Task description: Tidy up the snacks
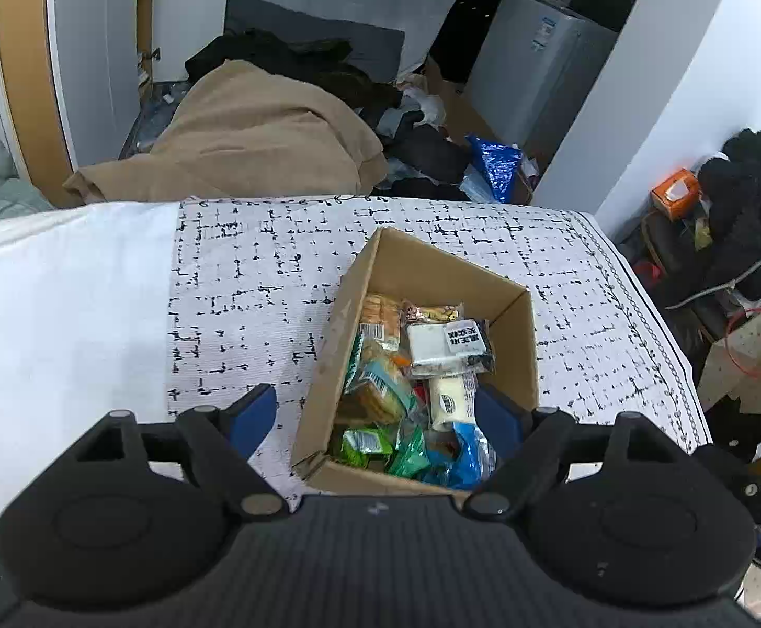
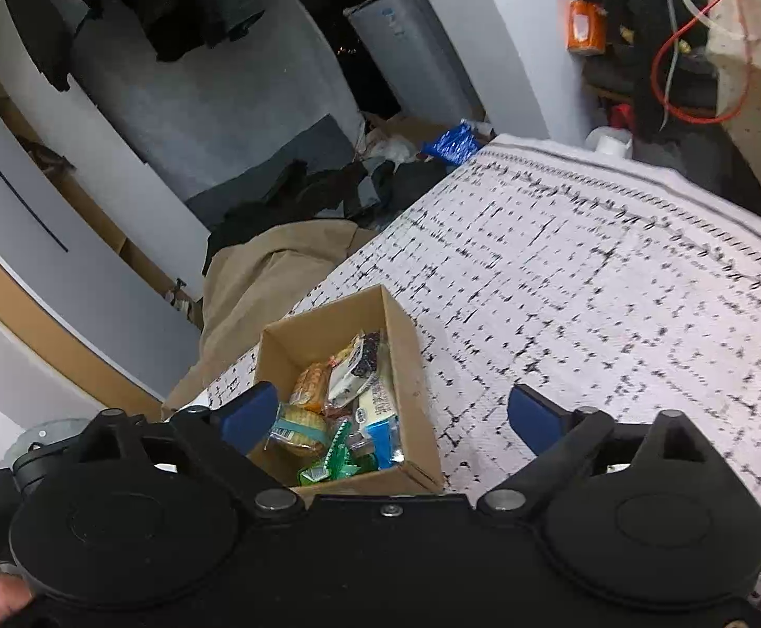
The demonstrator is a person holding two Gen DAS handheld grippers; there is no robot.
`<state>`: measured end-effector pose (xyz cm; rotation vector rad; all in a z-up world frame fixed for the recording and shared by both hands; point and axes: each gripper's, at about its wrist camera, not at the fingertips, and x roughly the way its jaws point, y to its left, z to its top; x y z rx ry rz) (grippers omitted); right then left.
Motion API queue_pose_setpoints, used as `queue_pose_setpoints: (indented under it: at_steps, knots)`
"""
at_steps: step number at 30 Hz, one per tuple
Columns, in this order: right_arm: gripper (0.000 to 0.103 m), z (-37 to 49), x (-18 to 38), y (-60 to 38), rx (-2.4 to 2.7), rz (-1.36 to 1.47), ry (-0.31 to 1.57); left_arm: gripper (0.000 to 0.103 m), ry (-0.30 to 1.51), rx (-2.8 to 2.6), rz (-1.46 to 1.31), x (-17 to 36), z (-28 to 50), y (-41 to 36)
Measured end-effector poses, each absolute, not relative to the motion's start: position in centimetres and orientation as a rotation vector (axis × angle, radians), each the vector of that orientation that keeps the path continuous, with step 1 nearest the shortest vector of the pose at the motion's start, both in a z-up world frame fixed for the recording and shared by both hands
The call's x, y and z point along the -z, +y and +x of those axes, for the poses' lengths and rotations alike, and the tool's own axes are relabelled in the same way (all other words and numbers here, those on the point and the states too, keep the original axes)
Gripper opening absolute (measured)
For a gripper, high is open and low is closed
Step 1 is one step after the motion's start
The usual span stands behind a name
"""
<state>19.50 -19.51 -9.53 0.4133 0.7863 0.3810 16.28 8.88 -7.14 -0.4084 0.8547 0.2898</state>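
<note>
An open cardboard box [image 1: 328, 350] stands on a white cloth with a black dash pattern [image 1: 254, 282]. It holds several wrapped snacks: a black-and-white pack [image 1: 451, 345], an orange cracker pack [image 1: 380, 314], green packs [image 1: 367, 442] and a blue pack [image 1: 464, 452]. My left gripper [image 1: 380, 413] is open and empty, just above the box's near end. The box also shows in the right wrist view [image 2: 411, 366], with the snacks [image 2: 338, 413] inside. My right gripper [image 2: 390, 413] is open and empty, above the box's near right corner.
A plain white sheet [image 1: 56, 324] covers the surface left of the patterned cloth. Beyond the far edge lie a tan blanket [image 1: 254, 141], dark clothes [image 1: 296, 57] and a blue bag [image 1: 495, 162]. Cables and an orange box [image 1: 676, 191] sit at the right.
</note>
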Motion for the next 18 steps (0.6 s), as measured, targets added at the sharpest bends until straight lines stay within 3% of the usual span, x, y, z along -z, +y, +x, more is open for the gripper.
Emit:
queue_pose_setpoints:
  at_steps: [3,18]
  knots:
    - [0.103,18.1,8.9,-20.4,-0.370,0.420,0.758,0.082,0.857,-0.272,-0.379,6.4,15.3,8.9]
    - [0.103,11.7,6.0,-22.9,-0.307,0.385,0.657,0.087,0.795,-0.178,-0.331,2.2,8.9,8.5]
